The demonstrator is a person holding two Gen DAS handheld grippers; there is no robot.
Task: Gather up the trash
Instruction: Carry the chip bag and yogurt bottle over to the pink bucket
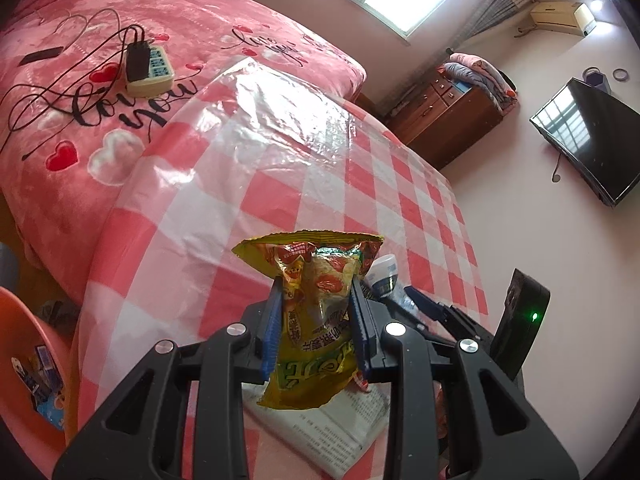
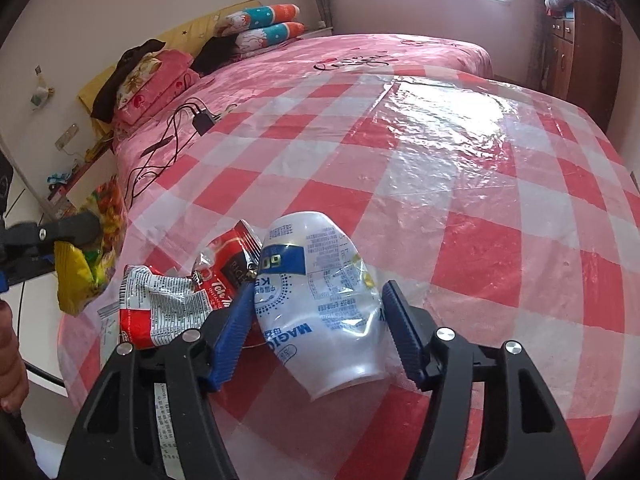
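Partly hidden, left tool (image 1: 318, 300) clamping yellow snack bag (image 1: 316, 320), right tool (image 2: 320, 312) half-open around bottle (image 2: 320, 292), contact unclear

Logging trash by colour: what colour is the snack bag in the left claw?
Mostly yellow snack bag, with red and green print; the left wrist view shows it best.

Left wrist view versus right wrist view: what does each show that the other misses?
Only the left wrist view: the wall TV, the power strip and the orange bin. Only the right wrist view: the red-and-white wrappers and the pillows. Both: the yellow snack bag, the white bottle and the checked tablecloth.
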